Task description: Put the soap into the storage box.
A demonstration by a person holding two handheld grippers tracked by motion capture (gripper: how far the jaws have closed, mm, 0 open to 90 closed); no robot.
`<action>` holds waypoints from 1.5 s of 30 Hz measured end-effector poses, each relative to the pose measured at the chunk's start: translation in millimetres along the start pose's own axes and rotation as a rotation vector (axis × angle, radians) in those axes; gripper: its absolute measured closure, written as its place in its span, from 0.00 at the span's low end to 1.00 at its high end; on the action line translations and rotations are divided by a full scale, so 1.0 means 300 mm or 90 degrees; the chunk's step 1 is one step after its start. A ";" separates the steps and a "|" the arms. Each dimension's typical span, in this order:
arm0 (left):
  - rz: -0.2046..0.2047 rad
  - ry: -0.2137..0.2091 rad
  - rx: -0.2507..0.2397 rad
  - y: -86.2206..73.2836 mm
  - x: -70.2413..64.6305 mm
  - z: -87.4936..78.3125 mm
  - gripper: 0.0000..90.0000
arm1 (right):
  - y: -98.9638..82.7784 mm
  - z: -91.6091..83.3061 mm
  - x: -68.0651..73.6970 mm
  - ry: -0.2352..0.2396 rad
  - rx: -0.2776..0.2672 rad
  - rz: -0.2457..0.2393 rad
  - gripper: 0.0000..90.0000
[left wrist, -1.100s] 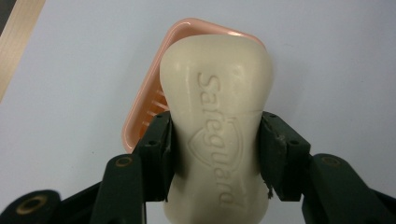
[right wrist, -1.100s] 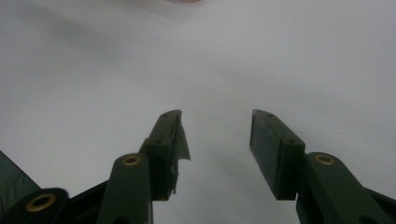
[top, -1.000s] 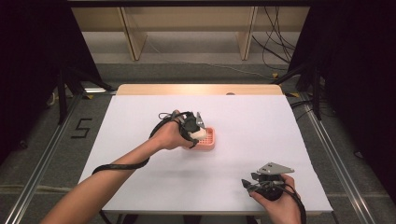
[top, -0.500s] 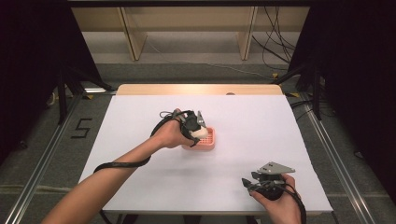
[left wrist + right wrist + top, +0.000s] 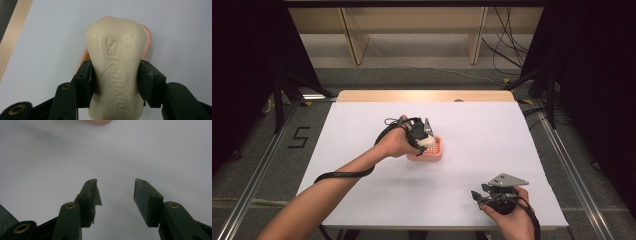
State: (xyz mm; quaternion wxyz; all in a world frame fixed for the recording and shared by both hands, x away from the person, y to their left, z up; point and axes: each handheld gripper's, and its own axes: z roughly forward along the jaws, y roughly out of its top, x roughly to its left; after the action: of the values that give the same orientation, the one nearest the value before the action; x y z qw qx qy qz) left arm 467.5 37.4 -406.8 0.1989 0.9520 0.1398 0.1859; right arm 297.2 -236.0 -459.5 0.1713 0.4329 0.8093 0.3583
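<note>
A cream bar of soap (image 5: 115, 62) with raised lettering sits between the two black jaws of my left gripper (image 5: 115, 85), whose pads press on its sides. Beneath it lies a pink soap dish (image 5: 148, 41). In the high view my left gripper (image 5: 424, 137) holds the soap (image 5: 430, 141) over the left part of the pink dish (image 5: 436, 151) at the table's middle. My right gripper (image 5: 478, 197) rests near the front right of the table, and in its own view my right gripper (image 5: 115, 195) stands open over bare white surface.
The white table top (image 5: 492, 130) has a wooden strip (image 5: 422, 96) along its far edge. Beyond it stand wooden shelf legs (image 5: 354, 40) and loose cables (image 5: 507, 55) on the floor. A metal rail (image 5: 257, 175) runs along the left side.
</note>
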 end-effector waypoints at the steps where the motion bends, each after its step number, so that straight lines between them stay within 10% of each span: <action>1: 0.001 0.001 0.000 0.001 0.000 0.001 0.55 | 0.000 0.000 0.000 0.001 0.000 0.000 0.60; 45: 0.025 -0.009 0.005 0.001 0.039 0.082 0.55 | 0.004 -0.010 0.009 -0.010 0.008 0.024 0.60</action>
State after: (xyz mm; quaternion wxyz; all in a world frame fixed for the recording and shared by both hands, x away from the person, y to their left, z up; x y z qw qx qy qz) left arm 488.2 33.0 -424.1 0.1924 0.9567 0.1200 0.1823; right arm 294.7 -234.8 -456.6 0.1684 0.4517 0.8019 0.3530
